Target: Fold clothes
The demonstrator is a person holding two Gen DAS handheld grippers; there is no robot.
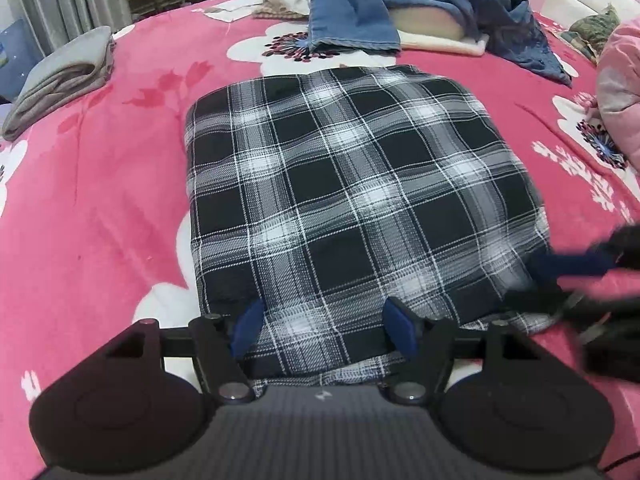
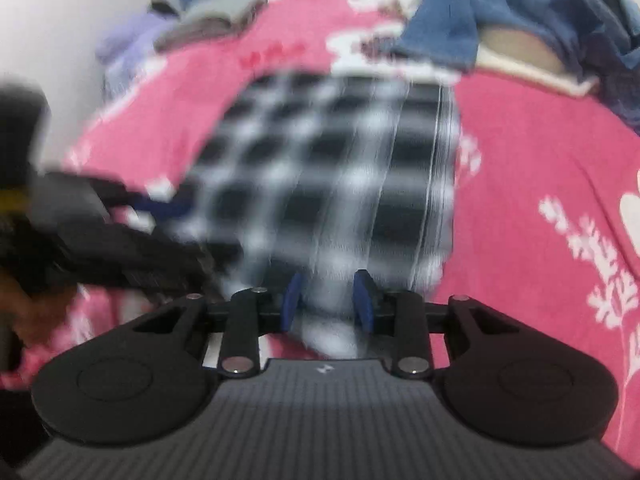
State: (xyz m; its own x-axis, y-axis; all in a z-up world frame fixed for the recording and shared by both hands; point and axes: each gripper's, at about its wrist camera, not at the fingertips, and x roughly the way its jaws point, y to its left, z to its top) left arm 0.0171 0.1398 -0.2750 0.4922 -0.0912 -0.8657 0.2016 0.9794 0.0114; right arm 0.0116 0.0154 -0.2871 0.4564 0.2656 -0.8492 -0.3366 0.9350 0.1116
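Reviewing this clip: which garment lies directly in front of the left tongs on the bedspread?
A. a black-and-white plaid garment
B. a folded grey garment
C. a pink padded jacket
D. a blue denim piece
A: the plaid garment lies flat on the pink bedspread, its near edge between the left tongs; the grey garment and blue denim lie farther off.

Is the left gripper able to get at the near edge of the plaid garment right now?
Probably yes: the left gripper sits with open jaws straddling the plaid garment's near edge, nothing between them but cloth.
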